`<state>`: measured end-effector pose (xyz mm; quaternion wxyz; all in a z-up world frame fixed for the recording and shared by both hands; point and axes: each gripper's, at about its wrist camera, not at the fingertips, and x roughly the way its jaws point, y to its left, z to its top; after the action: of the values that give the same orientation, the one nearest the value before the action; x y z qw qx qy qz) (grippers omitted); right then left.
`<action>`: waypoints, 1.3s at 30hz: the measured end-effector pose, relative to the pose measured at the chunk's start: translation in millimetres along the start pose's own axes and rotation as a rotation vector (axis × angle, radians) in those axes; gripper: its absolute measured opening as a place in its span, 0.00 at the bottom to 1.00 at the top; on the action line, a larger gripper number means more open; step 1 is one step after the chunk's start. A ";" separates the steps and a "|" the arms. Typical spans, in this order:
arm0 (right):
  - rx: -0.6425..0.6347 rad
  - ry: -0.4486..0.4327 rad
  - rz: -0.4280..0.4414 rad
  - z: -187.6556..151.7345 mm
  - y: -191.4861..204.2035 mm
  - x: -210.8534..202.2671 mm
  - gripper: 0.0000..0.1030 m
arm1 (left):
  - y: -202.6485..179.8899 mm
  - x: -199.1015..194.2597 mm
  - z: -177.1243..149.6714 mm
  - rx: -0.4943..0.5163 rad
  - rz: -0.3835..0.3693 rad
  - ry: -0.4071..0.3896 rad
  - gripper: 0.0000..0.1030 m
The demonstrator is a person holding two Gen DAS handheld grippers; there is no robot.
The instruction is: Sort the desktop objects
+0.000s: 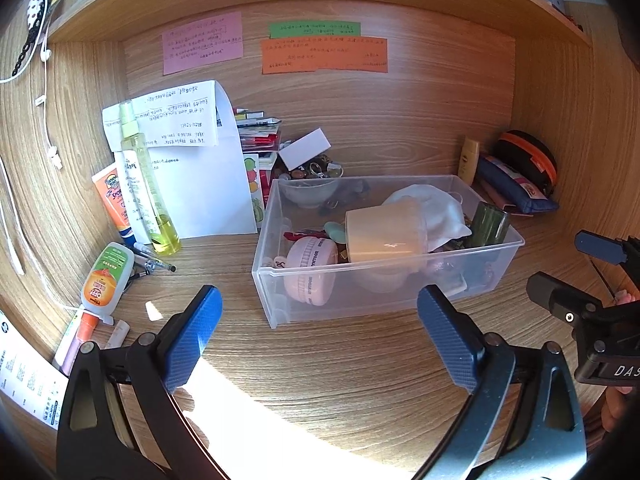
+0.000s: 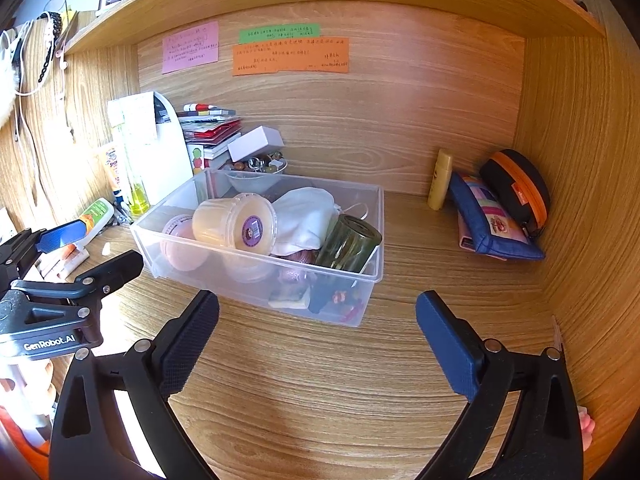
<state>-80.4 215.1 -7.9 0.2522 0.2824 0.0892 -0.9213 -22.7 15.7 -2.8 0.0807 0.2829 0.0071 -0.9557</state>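
A clear plastic bin sits mid-desk, filled with a cream jar, a pink round case, a white cloth, a dark green glass jar and small bits. My left gripper hovers open just in front of the bin, nothing between its blue fingers. My right gripper is likewise open and empty before the bin's near corner. Each gripper shows at the edge of the other's view.
Left of the bin stand a yellow spray bottle, an orange sunscreen tube, a lying orange-and-green bottle, pens and papers. At the back right lean a yellow tube, a blue pouch and a black-orange case. A shelf hangs overhead.
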 end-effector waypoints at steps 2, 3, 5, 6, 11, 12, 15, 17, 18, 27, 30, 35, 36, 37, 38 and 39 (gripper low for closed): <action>0.002 0.002 0.004 0.1 0.0 0.2 0.96 | 0.4 0.5 -0.1 -0.003 0.001 0.000 0.96; 0.004 0.003 0.009 0.1 -0.1 0.3 0.96 | 0.3 1.4 -0.2 -0.003 0.002 0.003 0.96; 0.011 0.010 0.030 0.3 -0.9 0.8 0.96 | 0.4 3.3 -0.9 -0.005 0.005 0.009 0.96; 0.015 0.012 0.038 0.1 -1.4 0.8 0.96 | 0.3 4.0 -1.0 -0.005 0.005 0.012 0.96; 0.021 0.015 0.033 0.4 -2.0 1.3 0.96 | -0.2 3.9 -0.5 -0.004 -0.001 0.010 0.96; 0.021 0.015 0.034 0.7 -2.3 1.3 0.96 | -0.7 3.5 0.1 -0.003 -0.003 0.008 0.96; 0.022 0.013 0.031 0.9 -2.3 1.1 0.96 | -1.9 1.8 1.5 -0.001 -0.008 0.001 0.96; 0.021 0.012 0.032 1.2 -2.7 1.3 0.96 | -2.8 0.9 2.3 0.000 -0.009 -0.003 0.96; 0.020 0.011 0.032 1.2 -2.6 1.3 0.96 | -3.0 0.5 2.7 0.001 -0.010 -0.005 0.96; 0.017 0.009 0.031 2.8 -2.6 1.2 0.96 | -1.7 1.2 3.7 -0.013 -0.013 -0.003 0.96; 0.016 0.008 0.029 2.5 -1.7 0.7 0.96 | -1.6 1.4 3.7 -0.012 -0.012 -0.002 0.96; 0.017 0.009 0.030 2.0 -0.5 0.8 0.96 | -0.8 1.9 3.3 -0.012 -0.025 0.004 0.96; 0.017 0.008 0.030 2.0 -0.4 0.9 0.96 | -0.8 2.1 3.3 -0.013 -0.026 0.006 0.96; 0.016 0.009 0.030 1.8 -0.2 1.2 0.96 | -0.5 2.5 3.5 -0.014 -0.029 0.008 0.96; 0.018 0.009 0.031 1.9 -0.2 1.0 0.96 | -0.3 3.3 3.8 -0.017 -0.036 0.013 0.96; 0.017 0.010 0.032 1.8 -0.2 1.3 0.96 | 0.0 4.3 3.8 -0.020 -0.042 0.019 0.96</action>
<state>-82.3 214.2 -7.1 0.2641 0.2905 0.0780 -0.9164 -28.3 14.8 -1.9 0.0634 0.2910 0.0231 -0.9543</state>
